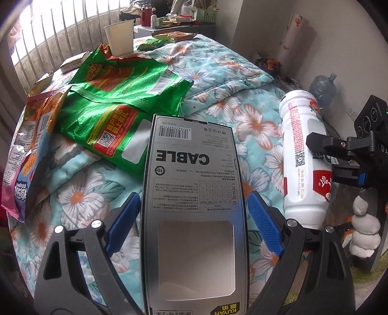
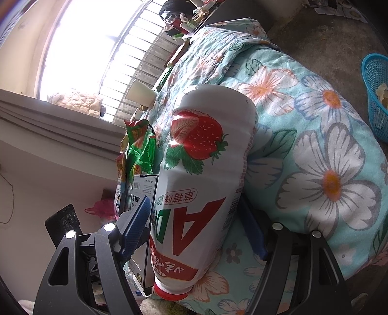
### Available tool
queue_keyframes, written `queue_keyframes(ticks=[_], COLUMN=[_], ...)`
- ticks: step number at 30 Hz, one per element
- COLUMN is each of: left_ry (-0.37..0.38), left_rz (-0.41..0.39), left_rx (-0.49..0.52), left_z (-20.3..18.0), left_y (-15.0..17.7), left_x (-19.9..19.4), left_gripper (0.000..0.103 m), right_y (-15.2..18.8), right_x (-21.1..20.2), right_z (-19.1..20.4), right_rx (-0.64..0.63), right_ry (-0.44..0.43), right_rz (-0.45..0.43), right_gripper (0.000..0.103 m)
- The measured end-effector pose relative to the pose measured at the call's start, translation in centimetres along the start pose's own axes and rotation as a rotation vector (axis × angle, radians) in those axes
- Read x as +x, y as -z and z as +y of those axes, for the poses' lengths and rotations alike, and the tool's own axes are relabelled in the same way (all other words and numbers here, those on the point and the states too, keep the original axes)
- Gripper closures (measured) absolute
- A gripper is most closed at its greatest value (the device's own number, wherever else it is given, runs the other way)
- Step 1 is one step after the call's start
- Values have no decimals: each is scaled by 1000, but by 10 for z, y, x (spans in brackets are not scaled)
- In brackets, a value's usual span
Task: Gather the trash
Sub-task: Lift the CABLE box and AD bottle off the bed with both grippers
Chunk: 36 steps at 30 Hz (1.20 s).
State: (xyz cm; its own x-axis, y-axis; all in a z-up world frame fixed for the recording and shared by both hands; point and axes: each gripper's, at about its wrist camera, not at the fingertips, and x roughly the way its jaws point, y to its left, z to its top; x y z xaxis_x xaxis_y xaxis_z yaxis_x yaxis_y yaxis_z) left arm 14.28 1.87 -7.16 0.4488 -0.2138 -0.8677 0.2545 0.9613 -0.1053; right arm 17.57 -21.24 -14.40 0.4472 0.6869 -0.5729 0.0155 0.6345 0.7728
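Note:
My left gripper (image 1: 194, 203) is shut on a grey cable box (image 1: 194, 189), held above the floral quilt (image 1: 218, 70). My right gripper (image 2: 196, 213) is shut on a white strawberry-drink bottle (image 2: 206, 157), red cap toward the camera. The bottle (image 1: 303, 150) and right gripper fingers (image 1: 325, 143) show at the right of the left wrist view. The cable box (image 2: 143, 193) shows left of the bottle in the right wrist view. Green snack bags (image 1: 121, 101), a pink wrapper (image 1: 26, 150) and a paper cup (image 1: 120, 36) lie on the quilt.
A blue basket (image 2: 375, 94) stands on the floor at the far right. A cluttered shelf (image 1: 174, 21) is beyond the bed by the barred window (image 1: 48, 31). A black bag (image 1: 322, 89) sits by the wall. More wrappers (image 1: 174, 36) lie at the bed's far end.

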Motion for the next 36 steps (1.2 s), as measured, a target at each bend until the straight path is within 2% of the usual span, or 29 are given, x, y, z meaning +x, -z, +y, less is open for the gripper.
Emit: queue_keyframes(ticks=[7,18,28,36], left_ry=[-30,-76,-108,-114], left_rz=[11,-18,-63,-134], left_rx=[6,28,37,52], left_z=[0,-4,-6,-17], left_y=[-3,-4,-4,-8], left_x=[11,10,-4,-33], left_gripper=[18,21,21,21], right_y=[3,6,7,9], right_x=[-4,-5,-15,-51], right_z=[-6,1,-5,-2], right_rx=[30,16,58,48], right_ry=[-22,17,-50,-142], right_rz=[-16,-14,-20,-80], right_gripper=[31,35,36,37])
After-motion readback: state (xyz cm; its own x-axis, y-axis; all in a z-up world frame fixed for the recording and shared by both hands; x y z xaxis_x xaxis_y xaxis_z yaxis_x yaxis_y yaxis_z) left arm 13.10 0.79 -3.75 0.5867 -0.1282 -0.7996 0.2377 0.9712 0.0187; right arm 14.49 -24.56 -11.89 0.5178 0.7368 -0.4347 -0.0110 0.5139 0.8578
